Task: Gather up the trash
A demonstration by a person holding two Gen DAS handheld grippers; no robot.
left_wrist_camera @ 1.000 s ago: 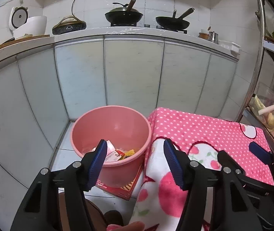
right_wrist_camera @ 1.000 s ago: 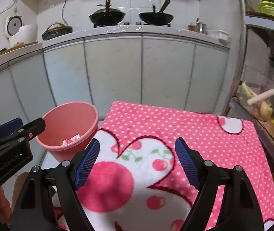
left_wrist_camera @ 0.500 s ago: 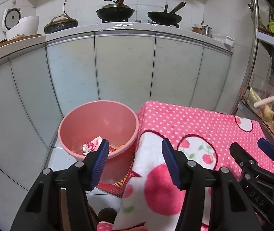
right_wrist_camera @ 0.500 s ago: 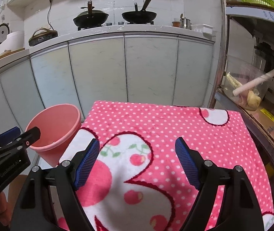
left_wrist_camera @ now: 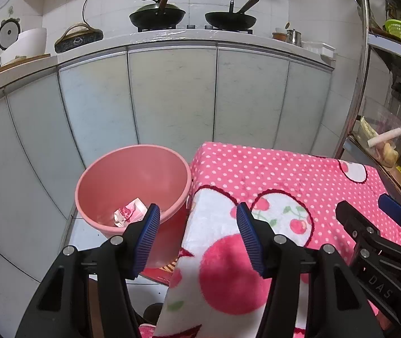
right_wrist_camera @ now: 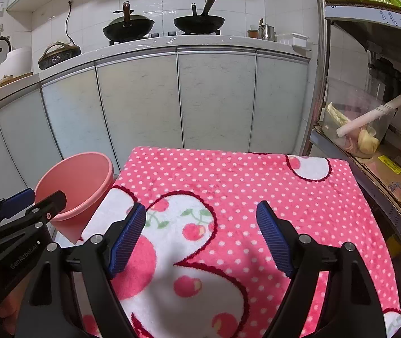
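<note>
Crumpled pink wrapper (left_wrist_camera: 129,213) (in bucket (left_wrist_camera: 110,169))

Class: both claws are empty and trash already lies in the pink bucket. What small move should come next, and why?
Probably draw both claws back and look around for more trash. The left claw and right claw stand open with nothing between the pads, the cloth shows no litter, and a wrapper already lies in the bucket. The left claw's jaws have just been closing slightly.

Your left camera looks down over the desk's left edge (left_wrist_camera: 197,197) into the bucket (left_wrist_camera: 132,180); your right camera, close above the desk, faces the cabinets (right_wrist_camera: 214,98). Both views share these.
</note>
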